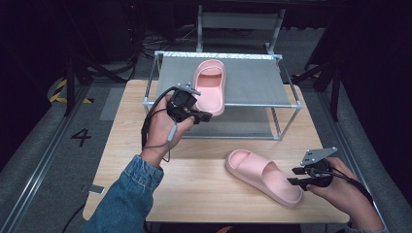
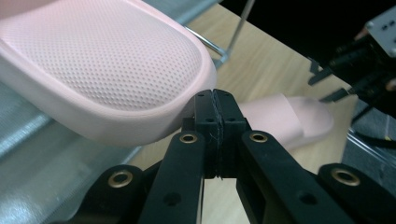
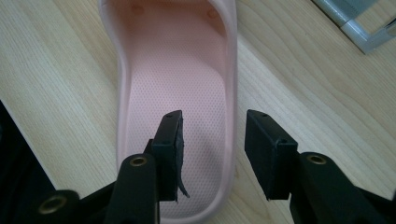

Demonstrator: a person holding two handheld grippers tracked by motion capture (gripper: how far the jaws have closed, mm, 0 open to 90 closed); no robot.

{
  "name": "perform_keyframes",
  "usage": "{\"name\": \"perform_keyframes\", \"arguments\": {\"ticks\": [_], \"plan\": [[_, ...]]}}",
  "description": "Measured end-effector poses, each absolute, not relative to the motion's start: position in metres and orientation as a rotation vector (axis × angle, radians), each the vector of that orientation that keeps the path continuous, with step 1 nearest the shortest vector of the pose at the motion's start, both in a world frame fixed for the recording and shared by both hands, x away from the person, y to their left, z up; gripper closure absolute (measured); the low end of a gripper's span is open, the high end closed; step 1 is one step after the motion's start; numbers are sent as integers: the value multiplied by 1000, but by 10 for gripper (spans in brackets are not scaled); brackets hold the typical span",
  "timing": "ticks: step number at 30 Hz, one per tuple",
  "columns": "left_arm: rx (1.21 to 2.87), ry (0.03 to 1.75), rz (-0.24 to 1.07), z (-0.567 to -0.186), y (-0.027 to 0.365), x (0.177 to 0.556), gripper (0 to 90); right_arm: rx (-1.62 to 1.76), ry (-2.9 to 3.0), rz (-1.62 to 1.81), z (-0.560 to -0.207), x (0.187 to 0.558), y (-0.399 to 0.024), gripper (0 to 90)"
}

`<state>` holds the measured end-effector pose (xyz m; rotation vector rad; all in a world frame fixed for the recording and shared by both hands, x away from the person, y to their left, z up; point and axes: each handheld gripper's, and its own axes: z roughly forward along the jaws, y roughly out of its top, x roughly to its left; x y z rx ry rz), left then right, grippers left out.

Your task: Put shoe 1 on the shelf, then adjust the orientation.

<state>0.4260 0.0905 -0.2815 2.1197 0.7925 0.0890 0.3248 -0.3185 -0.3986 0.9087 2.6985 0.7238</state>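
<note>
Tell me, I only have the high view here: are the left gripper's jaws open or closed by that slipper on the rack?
Observer: Closed. In the left gripper view the left gripper has its jaws pressed together with nothing between them, just off the heel edge of the rack slipper.
Operator: And the right gripper?
Observer: Open. The right gripper has one jaw over the footbed of the table slipper and one outside its wall.

Two pink slippers, one metal rack, one wooden table, two grippers.
</note>
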Motion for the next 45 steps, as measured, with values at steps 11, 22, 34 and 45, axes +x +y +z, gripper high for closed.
{"name": "perform_keyframes", "arguments": {"ticks": [11, 22, 34, 45], "plan": [[2098, 859, 175, -287, 81, 460, 897, 906, 2702, 726, -399, 325, -319, 585], [2076, 895, 171, -296, 76, 483, 853, 931, 2698, 722, -401, 321, -325, 584], [2071, 850, 209, -283, 96, 454, 572, 906, 2709, 730, -402, 319, -318, 568], [2175, 862, 258, -284, 121, 420, 448, 890, 2733, 733, -402, 322, -305, 543]]}}
